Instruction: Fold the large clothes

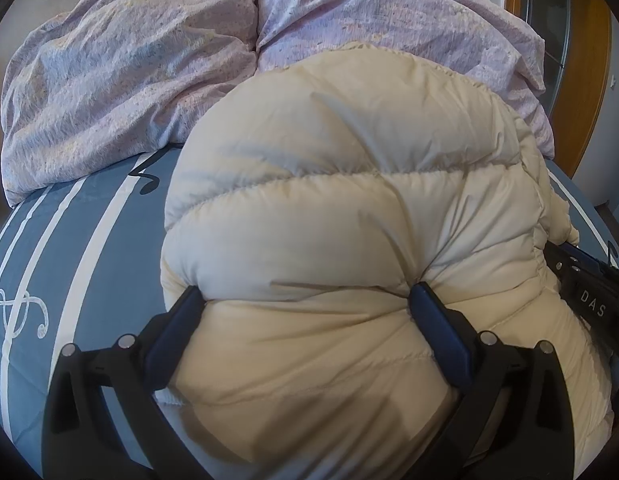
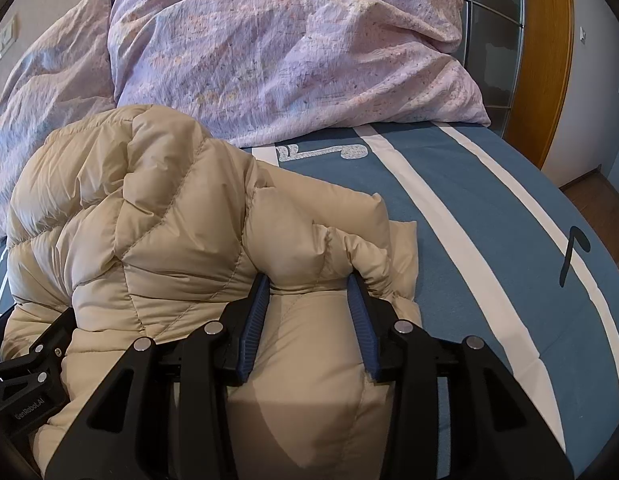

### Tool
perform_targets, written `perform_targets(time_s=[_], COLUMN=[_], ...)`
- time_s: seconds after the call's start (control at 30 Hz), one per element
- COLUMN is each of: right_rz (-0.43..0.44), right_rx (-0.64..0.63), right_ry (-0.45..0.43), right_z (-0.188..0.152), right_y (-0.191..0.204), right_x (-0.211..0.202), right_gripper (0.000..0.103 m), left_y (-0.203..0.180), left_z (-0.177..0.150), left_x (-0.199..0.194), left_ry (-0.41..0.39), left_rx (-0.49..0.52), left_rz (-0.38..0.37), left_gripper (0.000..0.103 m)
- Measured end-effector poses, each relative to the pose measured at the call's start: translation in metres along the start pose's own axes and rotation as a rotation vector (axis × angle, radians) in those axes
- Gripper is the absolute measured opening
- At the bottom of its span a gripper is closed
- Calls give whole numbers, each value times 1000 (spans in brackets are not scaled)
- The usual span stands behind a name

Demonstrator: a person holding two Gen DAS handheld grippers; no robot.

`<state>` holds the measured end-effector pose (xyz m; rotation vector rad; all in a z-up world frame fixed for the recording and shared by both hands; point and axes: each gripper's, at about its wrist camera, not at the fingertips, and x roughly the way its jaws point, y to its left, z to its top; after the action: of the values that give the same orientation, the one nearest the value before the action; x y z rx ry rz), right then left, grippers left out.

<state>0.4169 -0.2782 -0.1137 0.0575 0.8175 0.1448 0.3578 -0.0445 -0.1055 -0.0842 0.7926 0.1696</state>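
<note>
**Both tools clamp a cream puffer jacket on the bed**

The cream quilted puffer jacket (image 1: pixel 349 208) lies bunched on the bed, filling the space straight ahead of both tools. In the left wrist view its padded bulk rises in fat horizontal ribs ahead of the left tool (image 1: pixel 307 296), whose blue fingers (image 1: pixel 441 328) press into a thick roll of the fabric from both sides; the tool grasps the jacket, with the padding bulging between and over the fingers. In the right wrist view the right tool (image 2: pixel 307 284) grips a narrower fold of the same jacket (image 2: pixel 149 216), the ribbed blue pads (image 2: pixel 253 320) pinching it so that the cloth puckers at their tips. The bulk of the garment heaps up ahead and to the left of this tool, and a sleeve-like lobe spills to the right of its fingertips.

Each tool shows at the edge of the other's view, close alongside.

Beneath the jacket is a blue bedsheet (image 2: pixel 489 216) with white stripes and musical-note motifs, open to the right of the right tool and to the left of the left one. Beyond the jacket, further ahead, sits a crumpled pale lilac duvet (image 1: pixel 121 92). A wooden door frame (image 2: pixel 549 60) stands far ahead on the right.
</note>
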Motion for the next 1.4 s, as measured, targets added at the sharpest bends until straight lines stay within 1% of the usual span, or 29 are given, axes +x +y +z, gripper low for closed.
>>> perform_targets(time_s=[1.4], right_rz=[10], right_rx=[4], right_ry=[-3], right_z=[-1], right_y=[-3], right_x=[1], right_gripper=[44], left_y=[-1], left_z=[-3], left_x=[2], left_ry=[-12], left_rx=[-6], left_rz=[0], left_gripper=[101])
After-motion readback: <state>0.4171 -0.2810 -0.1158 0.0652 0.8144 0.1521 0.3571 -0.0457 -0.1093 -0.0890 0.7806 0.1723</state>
